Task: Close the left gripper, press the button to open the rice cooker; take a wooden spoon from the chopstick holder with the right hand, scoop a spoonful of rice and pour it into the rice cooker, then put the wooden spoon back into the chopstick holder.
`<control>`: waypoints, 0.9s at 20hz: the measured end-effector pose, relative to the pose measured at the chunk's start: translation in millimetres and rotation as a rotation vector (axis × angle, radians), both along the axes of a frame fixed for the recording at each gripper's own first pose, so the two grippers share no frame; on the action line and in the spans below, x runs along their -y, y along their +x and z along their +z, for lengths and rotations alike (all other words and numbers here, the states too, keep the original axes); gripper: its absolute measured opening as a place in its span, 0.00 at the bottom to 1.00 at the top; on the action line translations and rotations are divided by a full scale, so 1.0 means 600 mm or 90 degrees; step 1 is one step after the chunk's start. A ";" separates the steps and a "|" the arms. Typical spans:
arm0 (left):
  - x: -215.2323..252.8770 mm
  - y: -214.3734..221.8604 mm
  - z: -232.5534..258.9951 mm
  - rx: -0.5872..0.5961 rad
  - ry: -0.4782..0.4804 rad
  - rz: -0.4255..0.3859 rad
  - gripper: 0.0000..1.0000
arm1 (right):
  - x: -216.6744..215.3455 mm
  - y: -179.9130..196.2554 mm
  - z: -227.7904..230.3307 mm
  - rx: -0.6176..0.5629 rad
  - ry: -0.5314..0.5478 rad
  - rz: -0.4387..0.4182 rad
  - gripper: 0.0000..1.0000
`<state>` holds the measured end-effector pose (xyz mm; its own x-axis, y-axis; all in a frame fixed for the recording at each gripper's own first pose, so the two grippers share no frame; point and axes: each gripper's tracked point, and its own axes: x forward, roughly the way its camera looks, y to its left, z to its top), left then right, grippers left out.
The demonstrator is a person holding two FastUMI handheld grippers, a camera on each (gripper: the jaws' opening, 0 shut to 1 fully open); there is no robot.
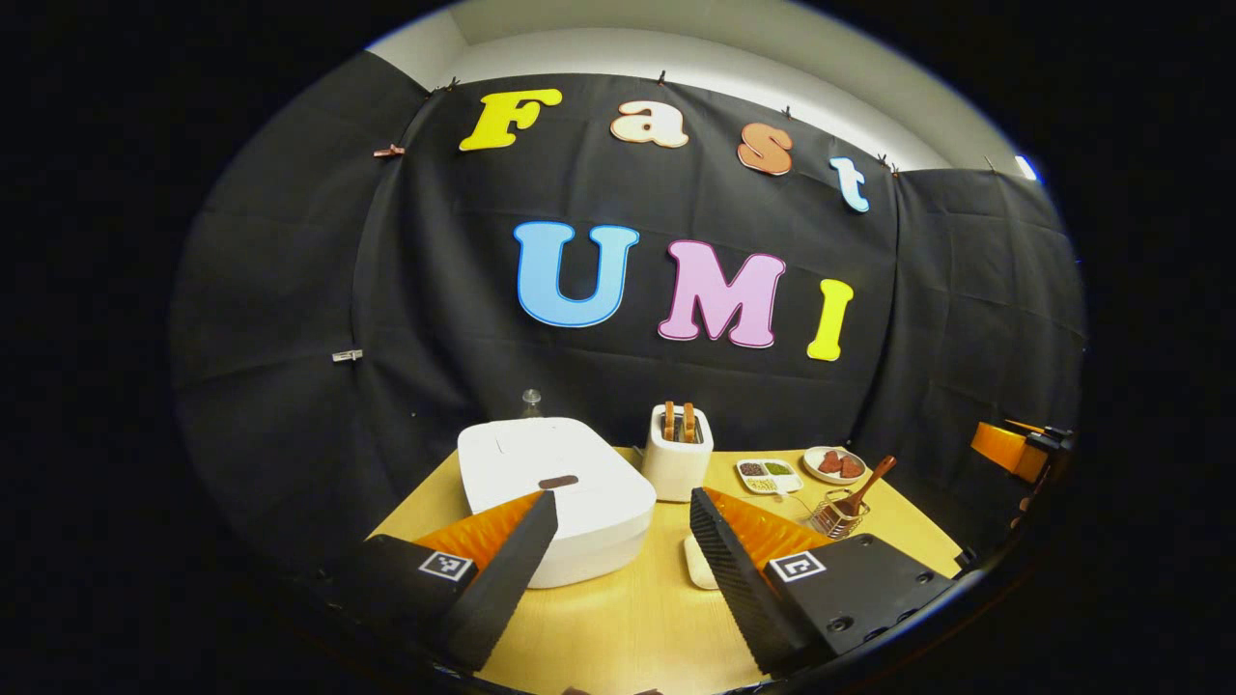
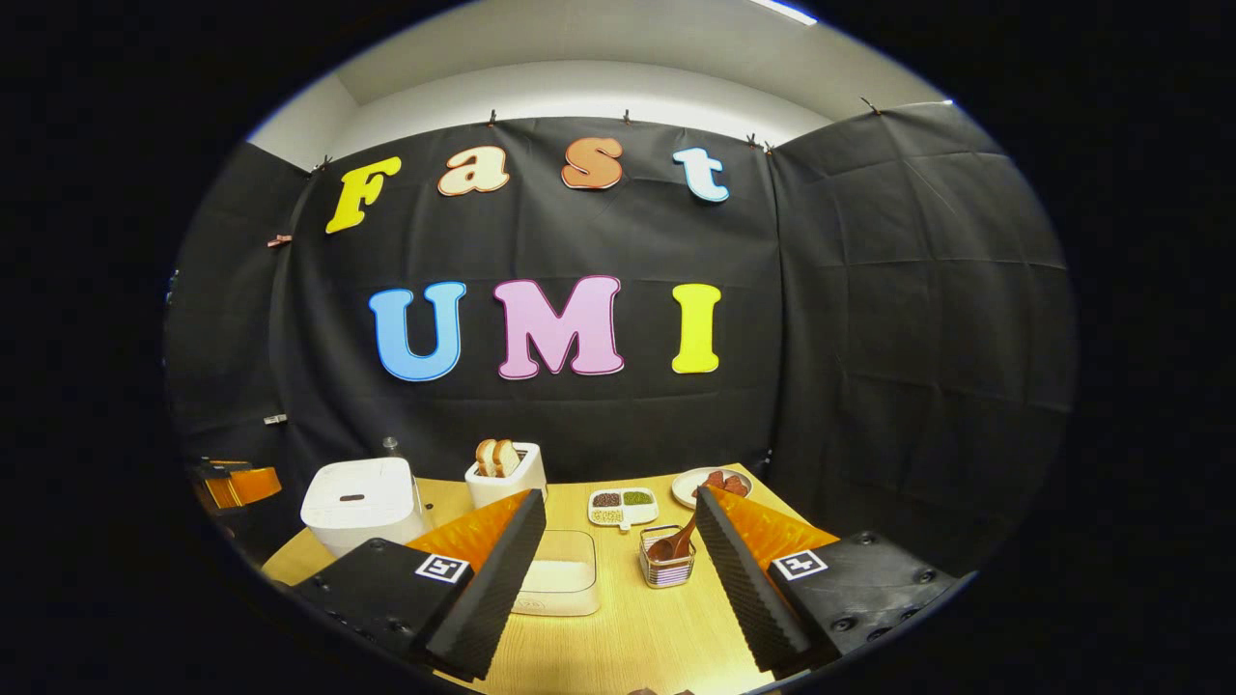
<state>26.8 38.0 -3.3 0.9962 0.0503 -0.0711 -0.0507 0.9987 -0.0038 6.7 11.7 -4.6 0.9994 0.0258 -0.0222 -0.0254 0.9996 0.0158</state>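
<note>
Both grippers hover above the near edge of the wooden table point(image 2: 628, 637), nothing held.

Left gripper point(image 1: 623, 541): 2 fingers spread wide, empty. Rice cooker point(image 1: 555, 497) sits just ahead of its left finger, white, lid down, dark button point(image 1: 558, 481) on the lid's near edge. No contact with the button.

Right gripper point(image 2: 618, 545): fingers spread wide, empty. Chopstick holder point(image 2: 666, 563), a small wire basket, stands between the fingers, closer to the right one, not touching. Wooden spoon point(image 2: 674, 542) leans in the holder, handle tilted up to the right.

Rice container point(image 2: 560, 577): clear box with white rice, near centre of the table, just right of the right gripper's left finger. In the left gripper view it is partly hidden behind the right finger.

Far side of the table: white toaster point(image 2: 505, 473) with 2 bread slices, right of the rice cooker; divided dish point(image 2: 623, 506) of beans; plate point(image 2: 713, 486) with reddish-brown pieces at far right.

In the right gripper view, the rice cooker is at far left and the orange body of the other gripper shows at the left edge.
</note>
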 end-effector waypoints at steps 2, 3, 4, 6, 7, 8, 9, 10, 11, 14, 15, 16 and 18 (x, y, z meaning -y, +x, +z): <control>-0.013 0.014 -0.002 -0.014 -0.013 0.010 0.96 | -0.006 0.005 0.001 0.000 -0.003 0.002 0.98; -0.019 0.022 0.000 -0.019 -0.023 0.013 0.95 | -0.008 0.008 0.002 0.001 -0.003 0.004 0.98; -0.024 0.028 0.001 -0.022 -0.028 0.017 0.95 | -0.010 0.010 0.002 0.000 -0.002 0.004 0.98; -0.037 0.047 0.000 -0.031 -0.026 0.023 0.95 | -0.015 0.016 -0.001 -0.006 -0.003 0.007 0.98; -0.045 0.058 -0.003 -0.038 -0.026 0.024 0.95 | -0.017 0.016 -0.001 -0.008 -0.004 0.008 0.98; -0.053 0.070 -0.004 -0.046 -0.028 0.022 0.95 | -0.018 0.016 0.000 -0.009 -0.005 0.008 0.98; -0.061 0.083 -0.009 -0.057 -0.032 0.021 0.91 | -0.020 0.016 0.000 -0.011 -0.007 0.009 0.98; -0.068 0.097 -0.010 -0.065 -0.035 0.019 0.88 | -0.020 0.016 -0.001 -0.012 -0.011 0.008 0.98; -0.078 0.108 -0.010 -0.069 -0.037 0.020 0.80 | -0.018 0.016 -0.002 -0.013 -0.014 0.006 0.98; -0.087 0.145 -0.016 -0.080 -0.034 -0.007 0.57 | -0.012 0.013 -0.009 -0.026 -0.022 0.001 0.98; -0.091 0.156 -0.020 -0.085 -0.030 -0.013 0.48 | -0.010 0.013 -0.013 -0.031 -0.024 -0.002 0.98; -0.096 0.170 -0.023 -0.094 -0.025 -0.018 0.40 | -0.006 0.014 -0.014 -0.036 -0.027 -0.008 0.98; -0.102 0.193 -0.033 -0.106 -0.021 -0.026 0.27 | 0.001 0.014 -0.017 -0.043 -0.036 -0.019 0.98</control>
